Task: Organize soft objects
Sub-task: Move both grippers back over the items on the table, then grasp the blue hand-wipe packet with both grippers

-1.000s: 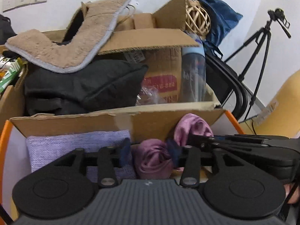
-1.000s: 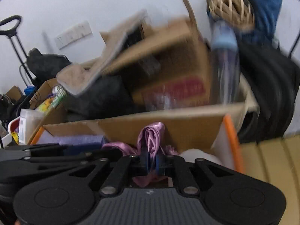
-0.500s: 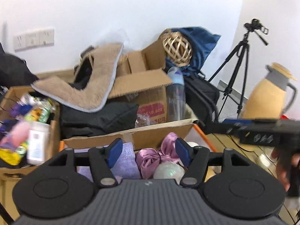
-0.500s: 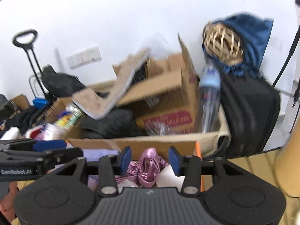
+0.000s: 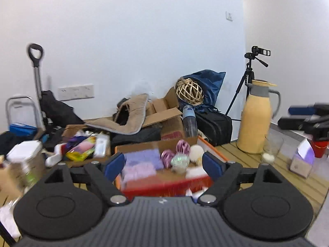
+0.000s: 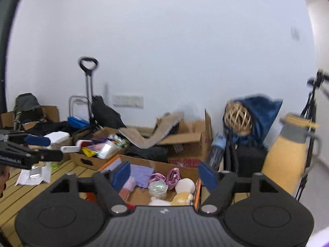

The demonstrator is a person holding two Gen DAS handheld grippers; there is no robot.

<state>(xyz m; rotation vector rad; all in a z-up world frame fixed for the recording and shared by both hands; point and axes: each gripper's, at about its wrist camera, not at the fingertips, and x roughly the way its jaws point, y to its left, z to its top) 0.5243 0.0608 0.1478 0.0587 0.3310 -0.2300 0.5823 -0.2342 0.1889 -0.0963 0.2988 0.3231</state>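
Both the left gripper (image 5: 163, 164) and right gripper (image 6: 165, 175) have just been opening and stand wide, empty. The pink satin cloth (image 6: 164, 177) lies ahead between the jaws, apparently loose in the orange-rimmed box (image 6: 197, 187), so it may unfurl or spill.

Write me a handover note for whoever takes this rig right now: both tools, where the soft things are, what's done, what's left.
Left tool: open, empty; jaws have just been opening.
Right tool: open, empty; jaws have just been opening.
Orange-rimmed cardboard box holds the purple cloth, pink satin cloth, iridescent ball and white plush doll.
Done: pink satin cloth lies in the box, clear of both tools.
Left: beige fleece piece is draped over the open carton behind; whether it belongs to the job is unclear.
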